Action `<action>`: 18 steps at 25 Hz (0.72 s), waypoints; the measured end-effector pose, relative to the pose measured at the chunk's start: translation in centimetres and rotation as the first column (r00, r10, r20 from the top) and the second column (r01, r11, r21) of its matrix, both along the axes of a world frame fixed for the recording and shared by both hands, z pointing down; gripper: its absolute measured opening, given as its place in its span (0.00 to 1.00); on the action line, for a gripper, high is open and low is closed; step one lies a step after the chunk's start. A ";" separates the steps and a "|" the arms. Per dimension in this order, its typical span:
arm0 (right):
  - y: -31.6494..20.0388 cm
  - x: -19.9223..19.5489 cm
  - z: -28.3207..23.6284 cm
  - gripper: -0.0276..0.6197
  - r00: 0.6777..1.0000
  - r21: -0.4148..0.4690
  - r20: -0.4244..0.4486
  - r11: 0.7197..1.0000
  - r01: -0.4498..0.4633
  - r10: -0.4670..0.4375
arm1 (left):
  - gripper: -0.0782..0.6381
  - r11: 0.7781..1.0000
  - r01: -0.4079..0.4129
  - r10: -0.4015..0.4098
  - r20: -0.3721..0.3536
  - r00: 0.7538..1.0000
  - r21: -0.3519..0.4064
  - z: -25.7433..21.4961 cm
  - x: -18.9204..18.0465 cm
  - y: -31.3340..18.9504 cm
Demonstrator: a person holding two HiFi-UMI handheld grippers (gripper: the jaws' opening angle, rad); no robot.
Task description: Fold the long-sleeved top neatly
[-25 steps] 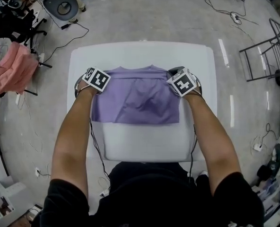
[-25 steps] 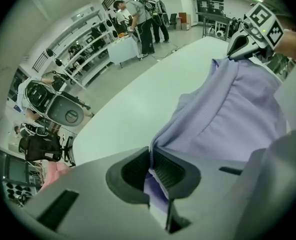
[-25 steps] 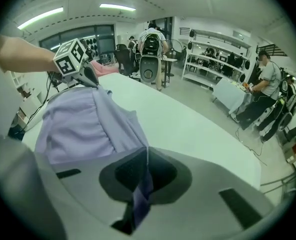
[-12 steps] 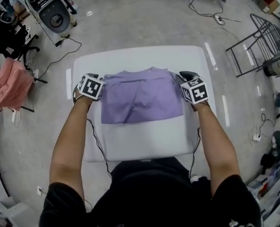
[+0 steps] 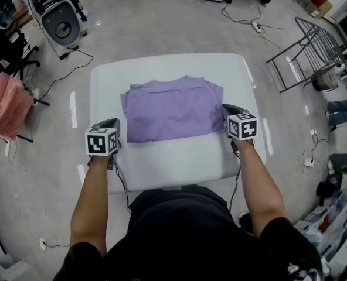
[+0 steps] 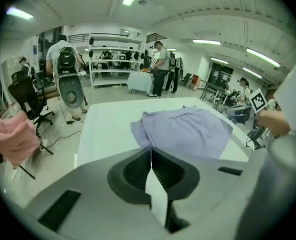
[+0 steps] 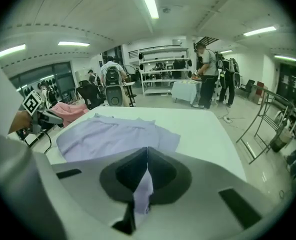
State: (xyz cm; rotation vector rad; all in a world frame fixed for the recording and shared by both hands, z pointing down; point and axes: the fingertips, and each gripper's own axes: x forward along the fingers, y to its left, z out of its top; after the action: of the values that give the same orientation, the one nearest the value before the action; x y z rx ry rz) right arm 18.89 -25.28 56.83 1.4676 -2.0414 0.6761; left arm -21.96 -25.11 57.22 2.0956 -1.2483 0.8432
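The purple long-sleeved top lies folded into a flat rectangle on the white table, neckline toward the far edge. My left gripper hovers off the table's left side, near the top's lower left corner and apart from it. My right gripper hangs by the top's right edge, just off the cloth. Both jaws have just been closing and now stand shut with nothing between them. In the left gripper view the top lies beyond the shut left gripper. The right gripper view shows the top past the shut right gripper.
A pink garment hangs at the far left beside black chairs. A grey machine stands on the floor at the upper left, with cables near it. A metal rack stands to the right. People stand by shelves in the background.
Both grippers have drawn back from the top's side edges toward me and risen. The top stays folded on the table.
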 end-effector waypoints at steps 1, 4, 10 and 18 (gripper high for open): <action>0.3 0.2 0.3 0.06 1.000 -0.006 0.004 1.000 -0.016 0.016 | 0.12 1.000 0.015 -0.015 -0.020 1.000 0.000 -0.3 -0.1 0.9; 0.2 0.9 1.5 0.18 0.998 -0.026 0.010 0.998 -0.056 0.056 | 0.12 1.000 0.006 -0.005 -0.036 0.999 0.015 -0.9 0.0 3.9; -2.5 1.6 4.7 0.40 0.972 -0.154 0.136 0.973 -0.171 0.193 | 0.12 0.998 0.005 -0.005 0.003 1.000 0.064 -2.6 -1.0 7.9; -3.9 1.9 8.1 0.48 0.950 -0.269 0.137 0.934 -0.235 0.279 | 0.12 0.995 0.097 -0.098 0.023 0.995 0.033 -2.6 -2.6 10.0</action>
State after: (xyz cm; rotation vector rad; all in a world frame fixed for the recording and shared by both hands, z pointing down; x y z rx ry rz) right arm 20.83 -29.17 64.96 1.5855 -1.8172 1.1617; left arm -24.58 -15.08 54.59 2.0362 -1.3738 0.8126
